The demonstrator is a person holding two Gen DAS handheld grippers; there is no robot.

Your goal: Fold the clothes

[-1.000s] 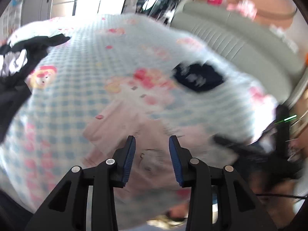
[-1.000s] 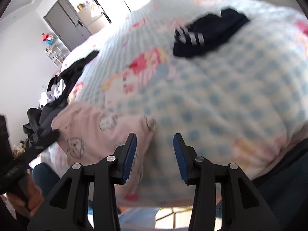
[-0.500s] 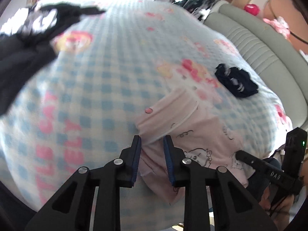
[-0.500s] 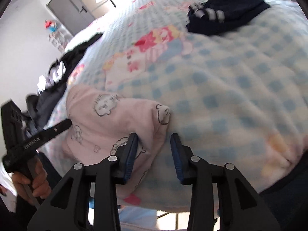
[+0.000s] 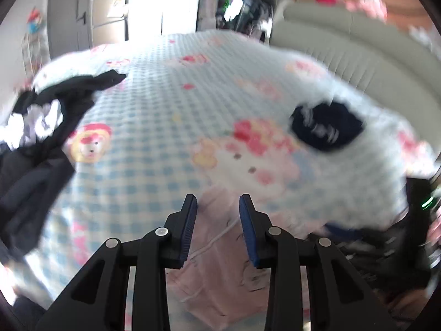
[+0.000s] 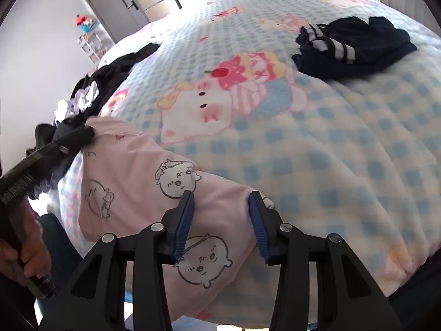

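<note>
— Pink garment [image 6: 143, 193], the one printed with little cartoon faces: where is it lying?

— On the near edge of the bed, on top of the blue-and-white checked blanket [image 6: 344, 151], with its lower part hanging over the side towards me. It looks loosely doubled over, and a thin white cord runs across it in my left view.

— What are your grippers doing?

— My right gripper [image 6: 220, 207] sits low over the garment's right end. Its jaws are opening, with a hump of pink cloth in the gap between them; I cannot see the blue pads pressing on it. My left gripper [image 5: 217, 212] is at the garment's other end, and its jaws are opening too. Pink cloth shows below and between them, but that view is blurred, and the pads seem clear of it.

— Can you see one gripper from the other?

— Yes. In the right view my left one comes in from the left edge, its tip at the garment's far corner, with my hand [image 6: 30, 256] wrapped round the handle.

— What else is on the bed?

— A dark navy garment with white stripes [image 6: 355, 47] lies further up the blanket, well apart from the pink one. A heap of black and white clothes [image 5: 41, 127] sits along the left side.
</note>
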